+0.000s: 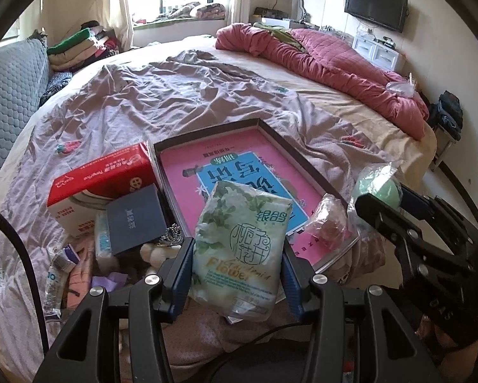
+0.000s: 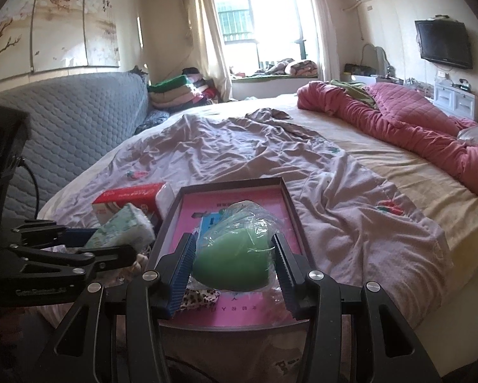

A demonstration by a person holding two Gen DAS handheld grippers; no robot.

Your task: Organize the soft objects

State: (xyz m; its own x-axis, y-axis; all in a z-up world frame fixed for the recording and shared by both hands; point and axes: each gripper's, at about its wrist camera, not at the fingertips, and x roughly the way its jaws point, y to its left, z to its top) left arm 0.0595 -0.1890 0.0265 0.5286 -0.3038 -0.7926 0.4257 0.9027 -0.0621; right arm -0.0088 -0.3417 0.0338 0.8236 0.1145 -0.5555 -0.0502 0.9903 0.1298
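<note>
Black gripper [image 1: 237, 274] frames; blue ribbed fingers [image 1: 181, 277]; silver screws; black cable.

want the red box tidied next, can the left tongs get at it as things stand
Probably not yet. The left tongs are shut on a tissue pack, so they would have to drop it first. The red box itself lies uncovered on top, just left of the tray.

left tool [image 1: 237, 274]: clamped, angled down | right tool [image 2: 232, 261]: clamped, angled down
</note>
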